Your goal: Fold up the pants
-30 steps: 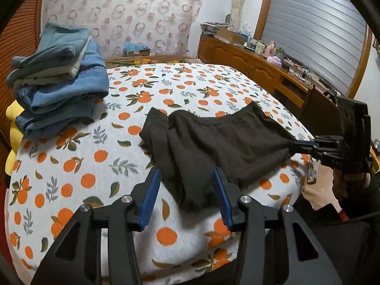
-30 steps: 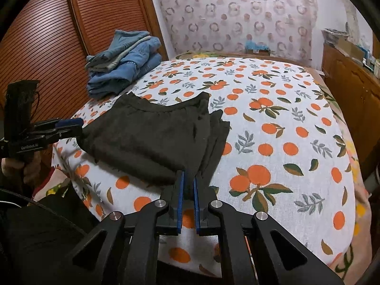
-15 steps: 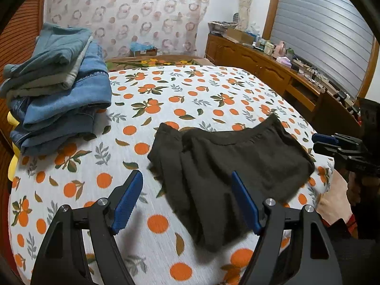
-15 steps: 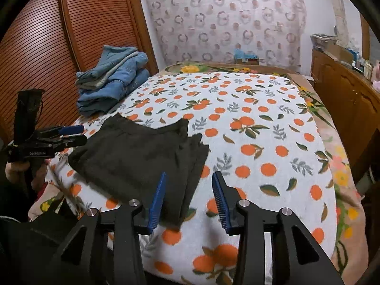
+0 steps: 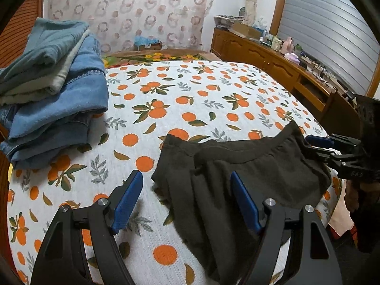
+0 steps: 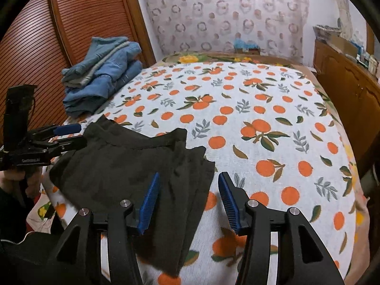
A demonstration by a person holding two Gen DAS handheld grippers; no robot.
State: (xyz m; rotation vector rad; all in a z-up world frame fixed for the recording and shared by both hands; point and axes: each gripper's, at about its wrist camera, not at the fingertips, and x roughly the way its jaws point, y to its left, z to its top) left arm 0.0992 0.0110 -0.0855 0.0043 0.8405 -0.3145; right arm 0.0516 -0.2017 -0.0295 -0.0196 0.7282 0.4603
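The dark brown pants (image 5: 249, 178) (image 6: 118, 163) lie folded and flat on the near part of the bed. In the left wrist view my left gripper (image 5: 186, 199) hovers open over their left edge; the cloth lies under it, not between the pads. My right gripper (image 6: 190, 201) hangs above the folded leg ends with its jaws opening, and the cloth below is not pinched. Each gripper also appears in the other's view: the right gripper (image 5: 311, 146) by the waistband's corner, the left gripper (image 6: 76, 135) at the pants' left corner.
The bed (image 5: 201, 90) (image 6: 261, 109) carries a white sheet printed with oranges. A pile of folded blue jeans (image 5: 52, 90) (image 6: 102, 80) sits at its far left. A wooden sideboard (image 5: 273, 61) (image 6: 344, 83) runs along the right, a slatted wooden door (image 6: 47, 35) on the left.
The right gripper was shut on the pants' near edge and has opened and let go. The left gripper has opened wider. Both have shifted sideways, and the pants lie free.
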